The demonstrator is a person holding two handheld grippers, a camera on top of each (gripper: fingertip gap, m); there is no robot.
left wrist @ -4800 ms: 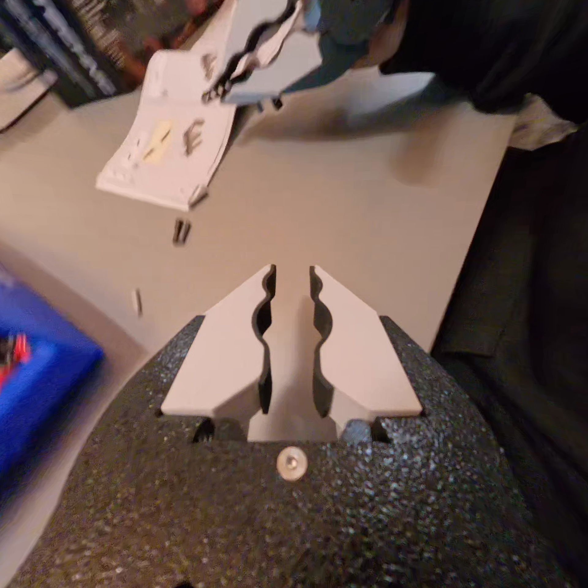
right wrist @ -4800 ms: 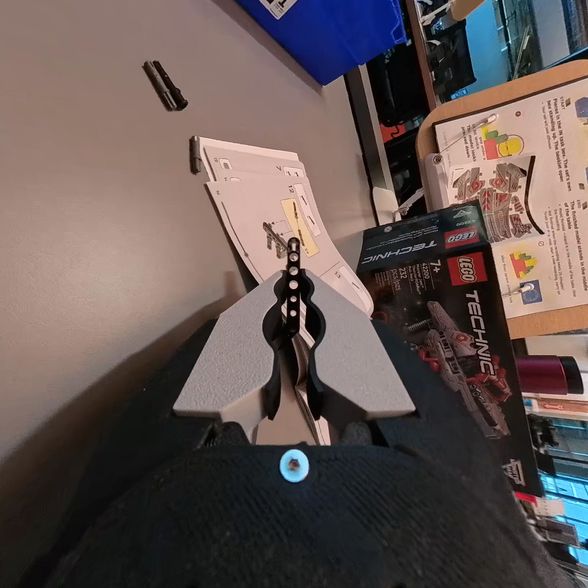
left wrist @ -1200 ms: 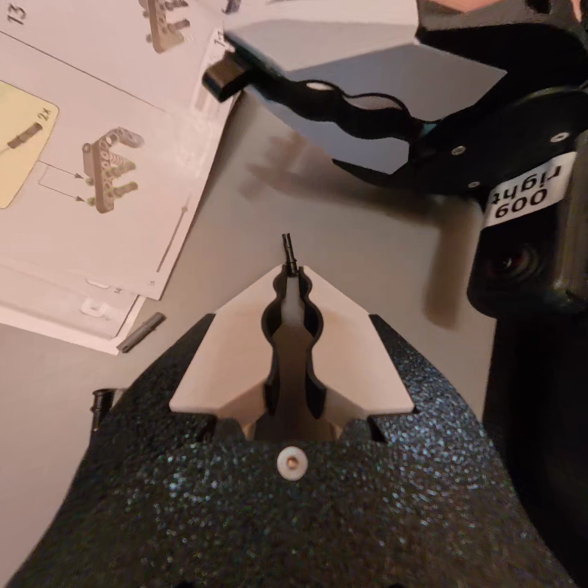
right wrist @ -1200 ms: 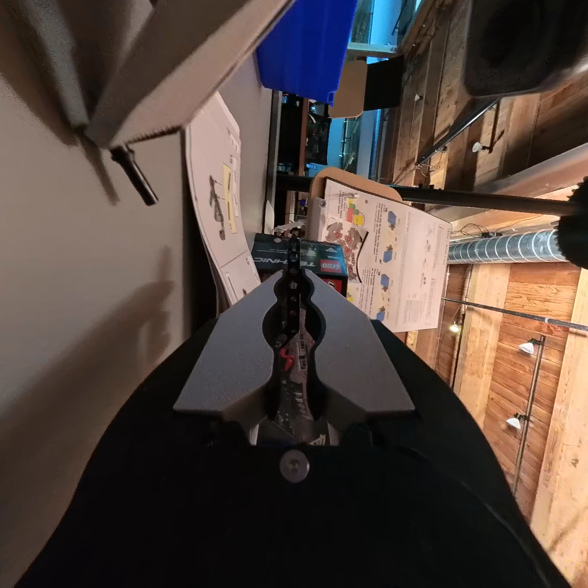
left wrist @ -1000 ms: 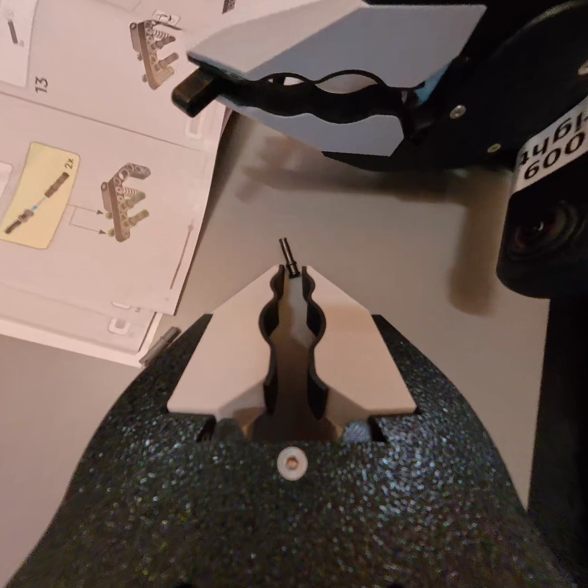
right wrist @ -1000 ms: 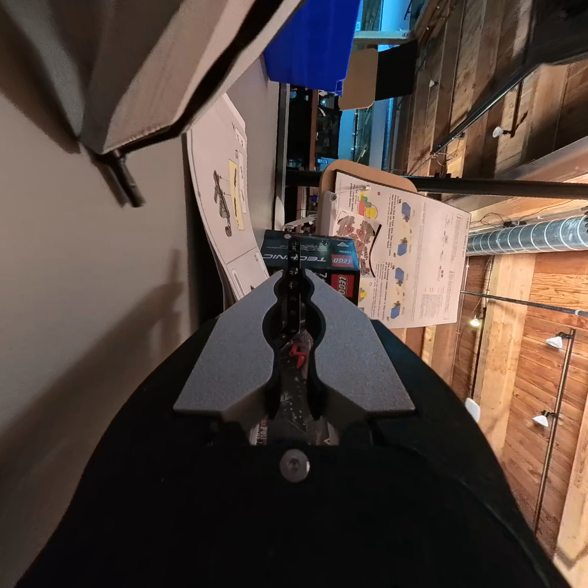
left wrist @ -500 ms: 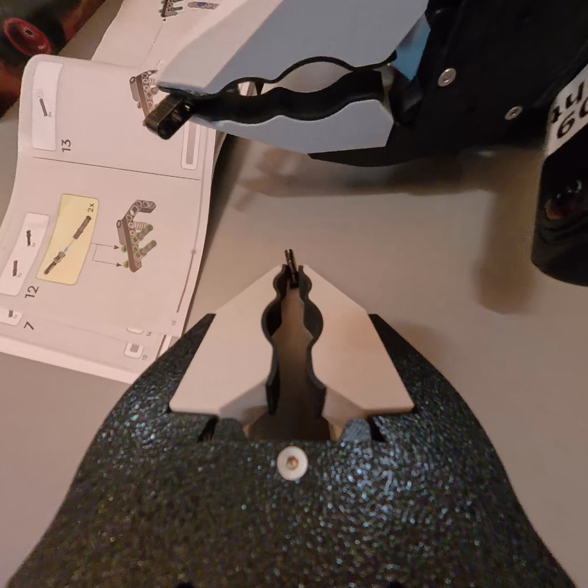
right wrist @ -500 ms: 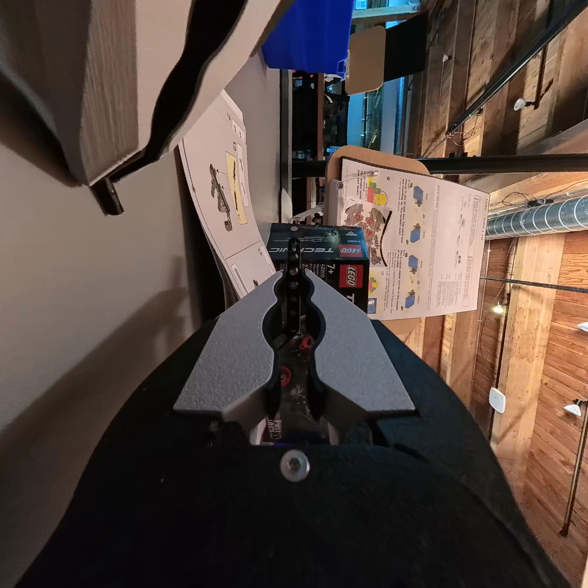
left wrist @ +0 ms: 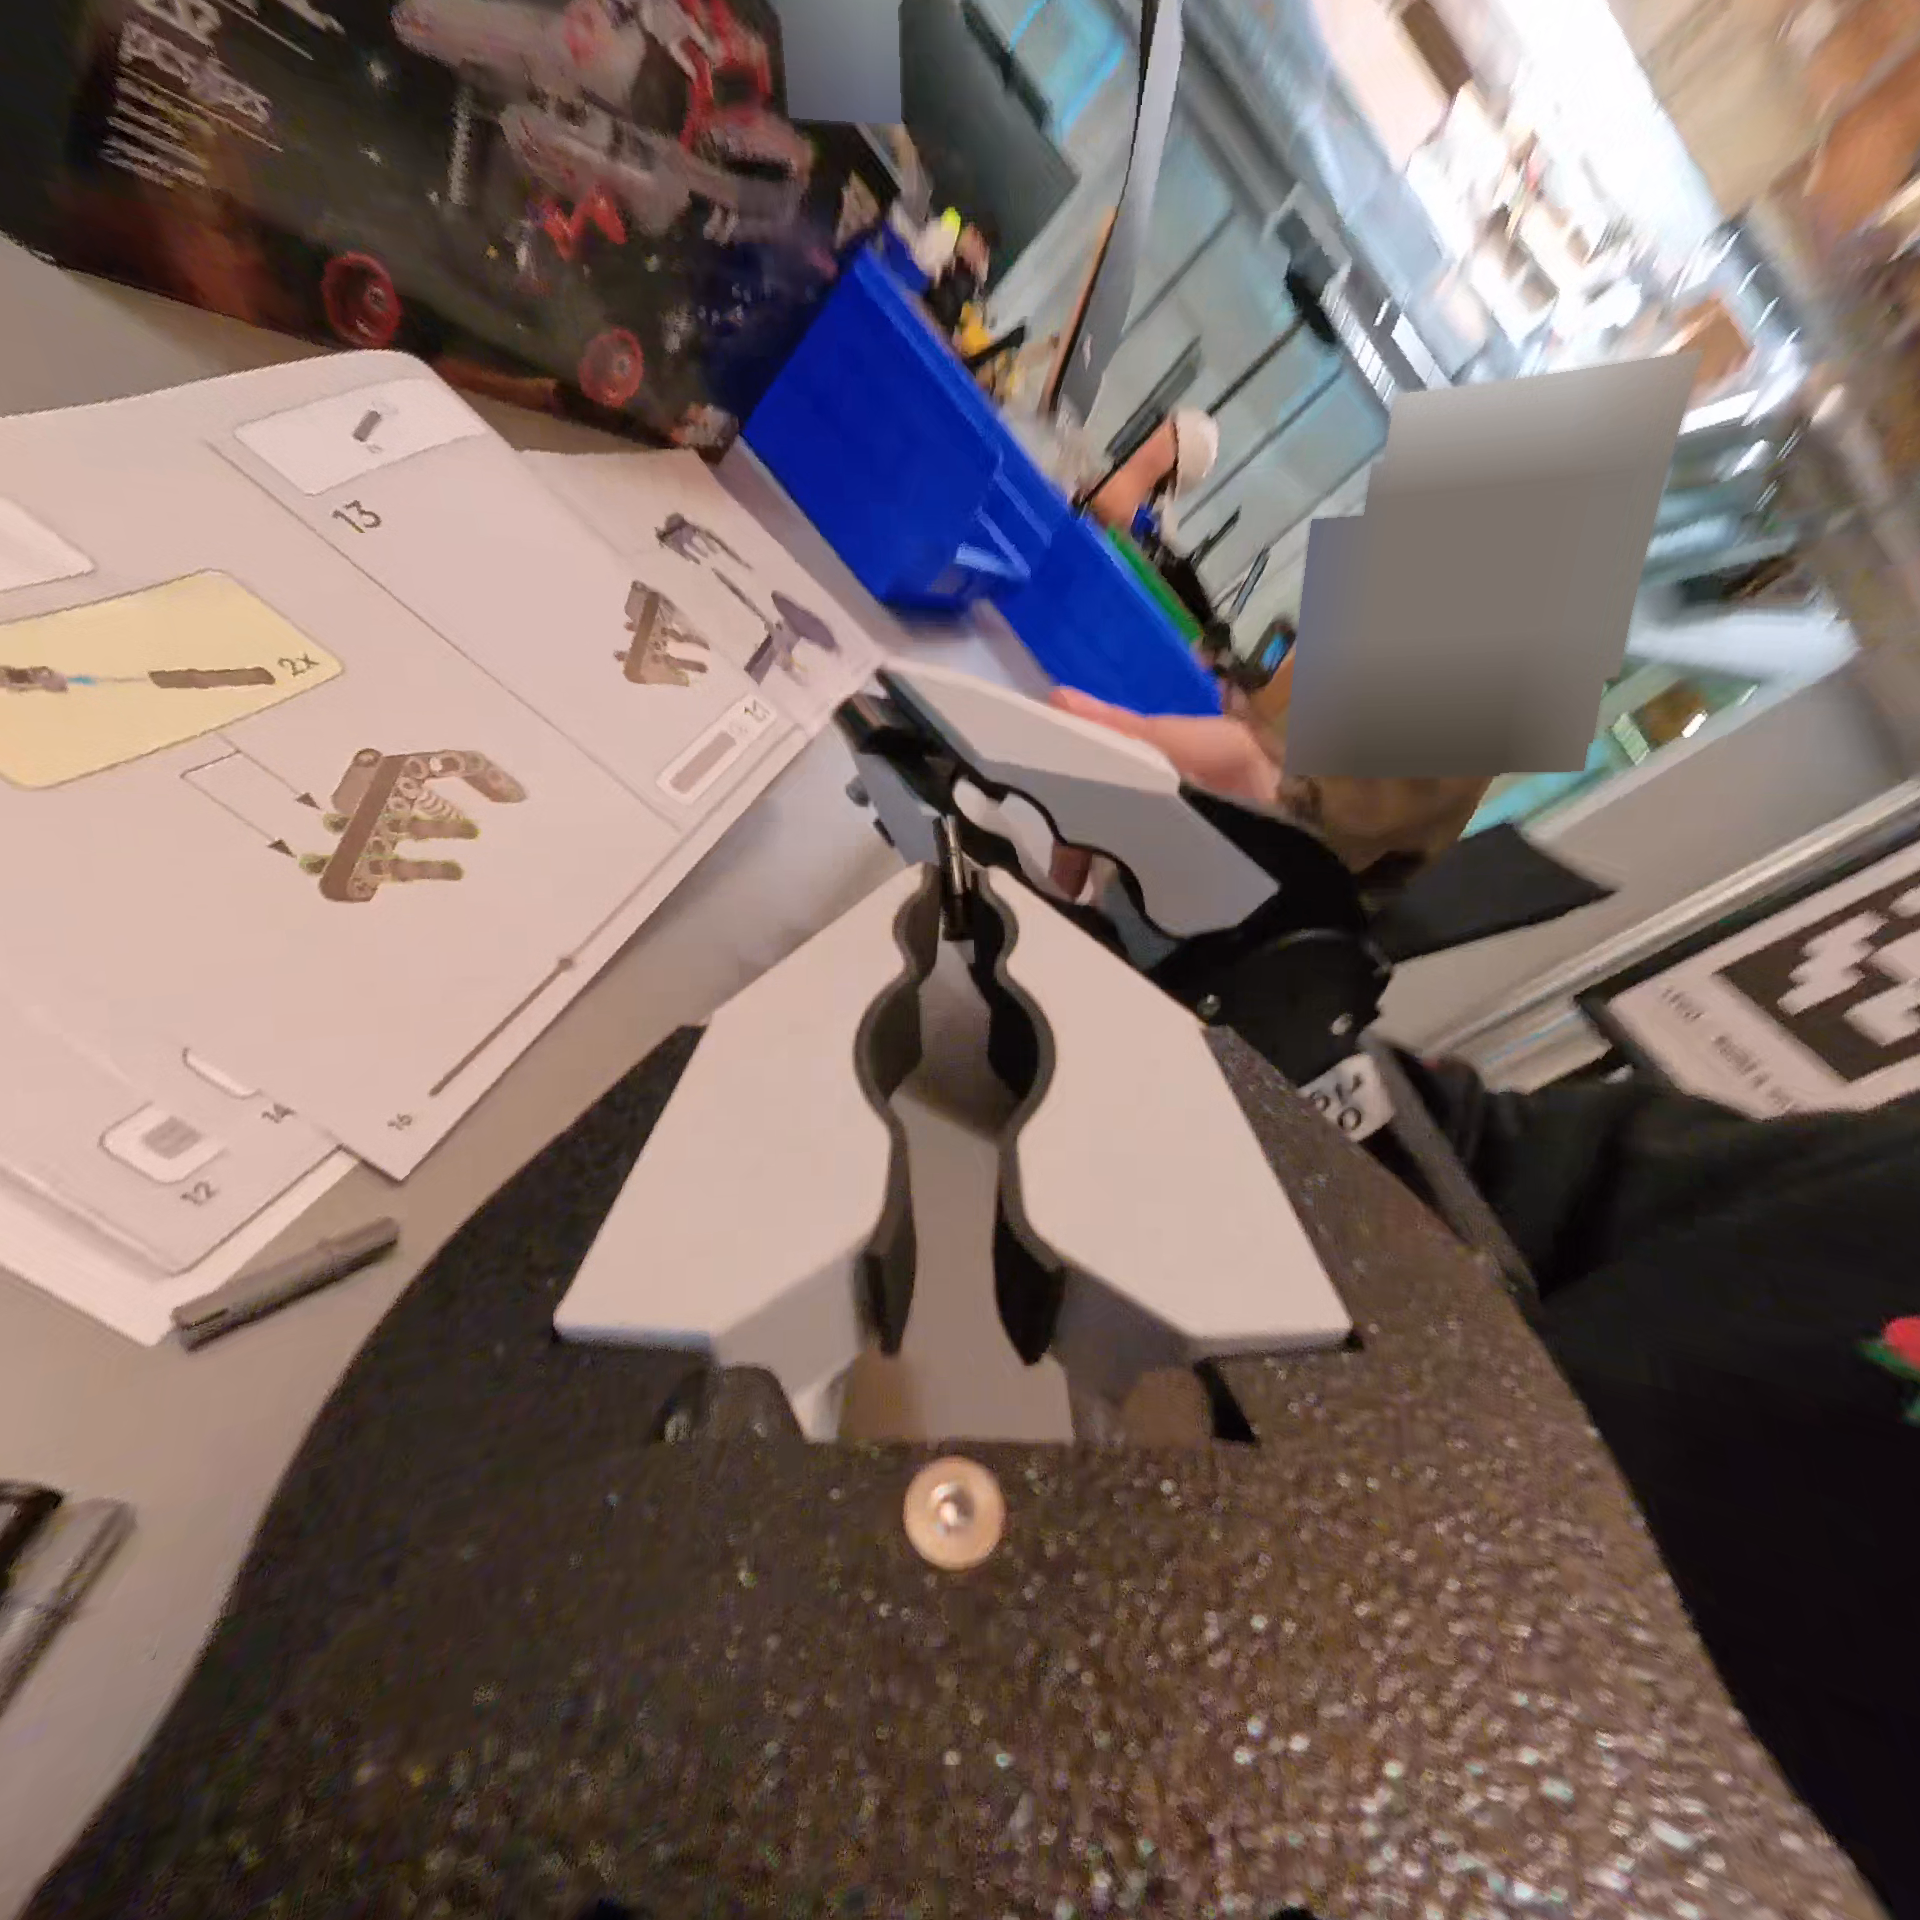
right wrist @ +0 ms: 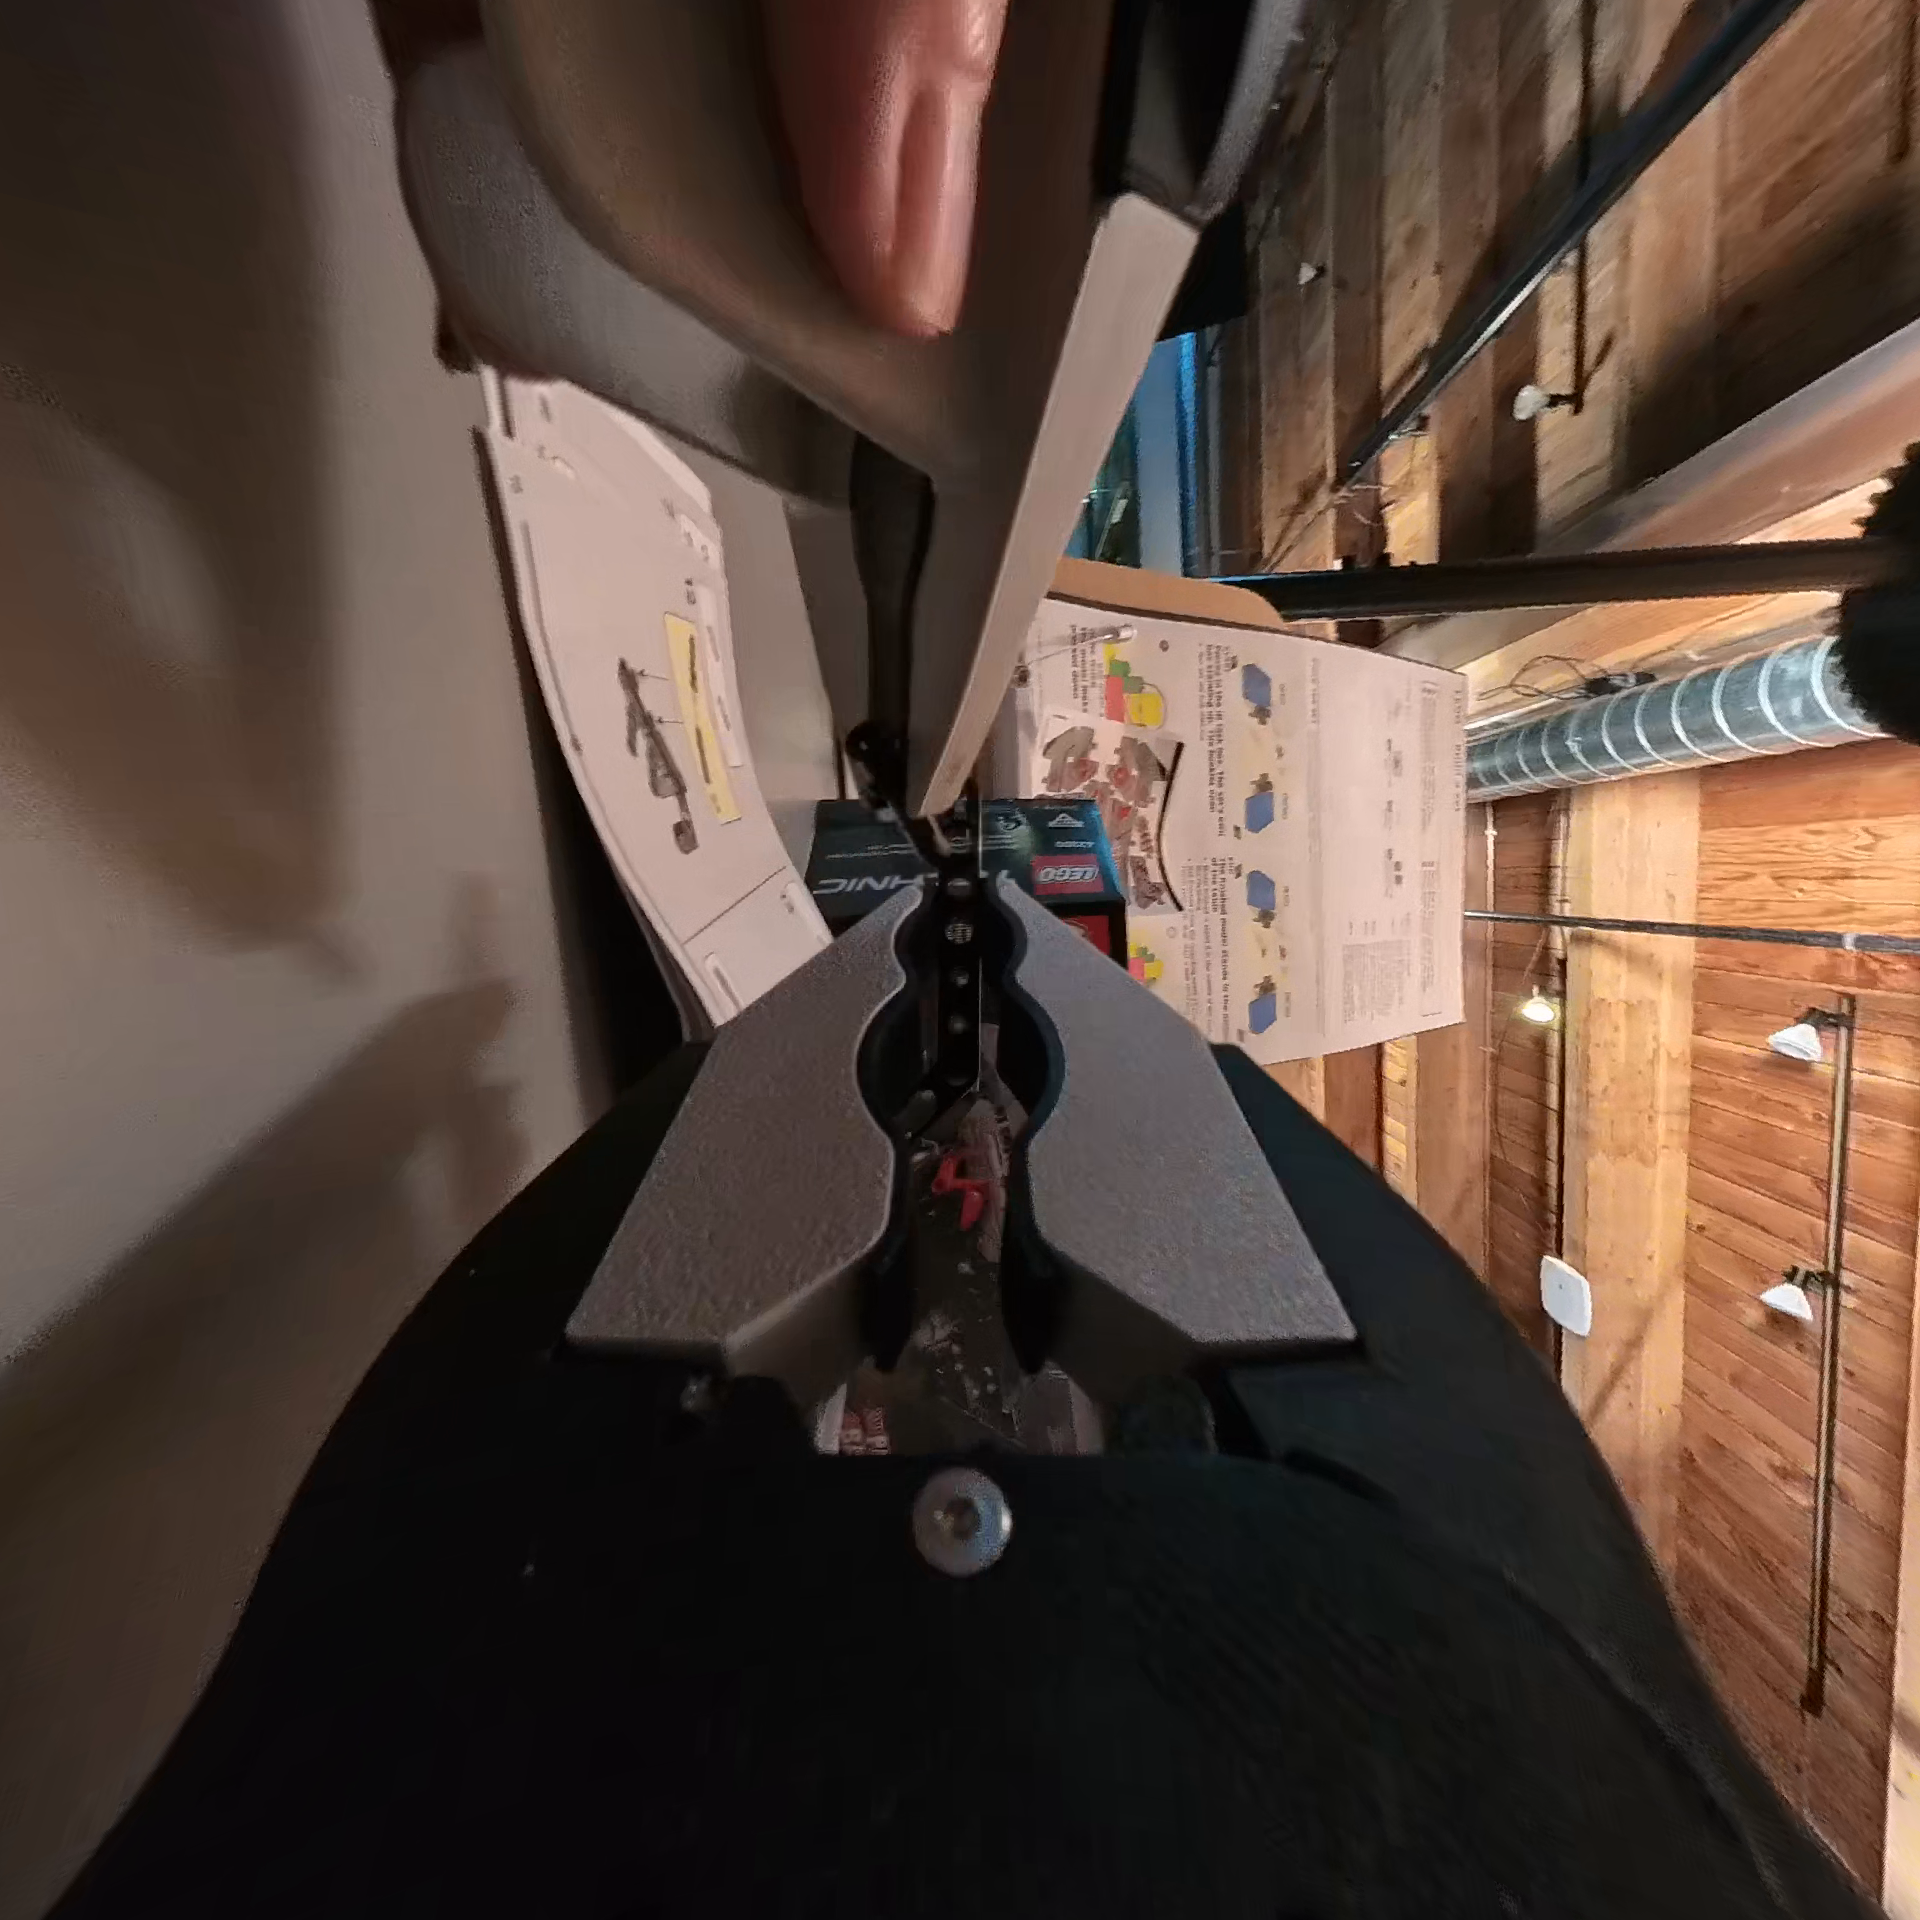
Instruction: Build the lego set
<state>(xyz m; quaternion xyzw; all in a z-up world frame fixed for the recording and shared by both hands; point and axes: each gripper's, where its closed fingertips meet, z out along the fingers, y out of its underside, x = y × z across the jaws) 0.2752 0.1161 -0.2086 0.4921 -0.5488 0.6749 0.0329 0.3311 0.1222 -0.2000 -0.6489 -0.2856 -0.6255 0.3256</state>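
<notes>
My left gripper (left wrist: 954, 896) is shut on a small black pin (left wrist: 950, 868) that sticks out past its tips. My right gripper (right wrist: 958, 906) is shut on a thin black beam with holes (right wrist: 958, 961), held edge-on. In the left wrist view the right gripper (left wrist: 894, 743) lies just beyond my tips, and the pin's end meets the beam between its fingers (left wrist: 1049, 743). In the right wrist view the left gripper (right wrist: 930, 800) comes down from the top, its tip at the beam's far end, with a person's finger (right wrist: 894, 177) on it.
The open instruction booklet (left wrist: 312, 790) lies on the grey table and also shows in the right wrist view (right wrist: 644, 707). A loose grey pin (left wrist: 281, 1283) lies at its edge. The dark set box (left wrist: 416, 156) and a blue bin (left wrist: 935, 488) stand behind. A printed sheet on a board (right wrist: 1247, 831) stands beyond. Some 6 centimeters of space lies between my two pairs of fingers.
The left gripper, open and empty 4.8 s ago, now holds the pin. In the last second it has tilted up and closed in until the pin meets the right gripper's beam.
</notes>
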